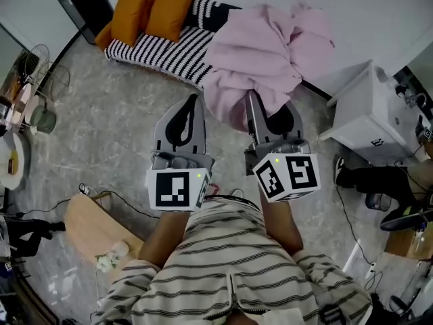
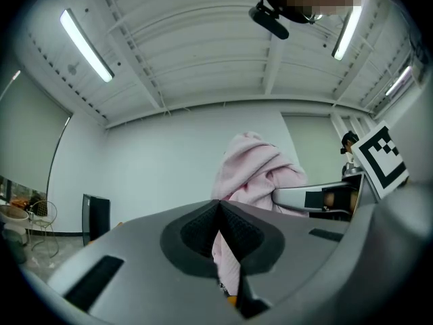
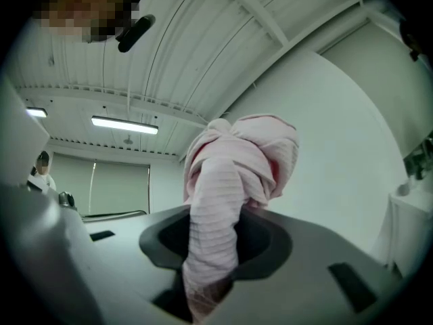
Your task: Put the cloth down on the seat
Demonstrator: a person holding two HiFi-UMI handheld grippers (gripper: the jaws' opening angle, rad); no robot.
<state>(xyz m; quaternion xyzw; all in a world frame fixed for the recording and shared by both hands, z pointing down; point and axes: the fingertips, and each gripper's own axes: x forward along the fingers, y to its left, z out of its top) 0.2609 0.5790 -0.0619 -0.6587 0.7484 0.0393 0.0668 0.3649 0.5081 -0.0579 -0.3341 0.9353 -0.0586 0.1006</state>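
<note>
1. Cloth (image 1: 265, 46), pink and bunched, lies at twelve o'clock from our two claws in the head view. It is heaped over the end of the striped seat (image 1: 162, 49) that is closest to the claws. We cannot tell whether its weight rests on the seat or hangs from our grip.
2. Our left claw (image 2: 218, 207) is closed. Its pad tips meet, and a thin fold of the cloth is nipped between the pads just below them.
3. Our right claw (image 3: 213, 225) stands wide. A thick roll of the cloth fills the whole gap, and the pads press on it from both sides.
4. We hold both claws side by side, near each other but apart, pointing toward twelve o'clock and tilted slightly upward.
5. Two orange cushions (image 1: 145, 12) lean at the seat's far end, about eleven o'clock from the claws.
6. At three o'clock a white cabinet (image 1: 369, 110) stands on the grey floor (image 1: 101, 134), well apart from the seat.
</note>
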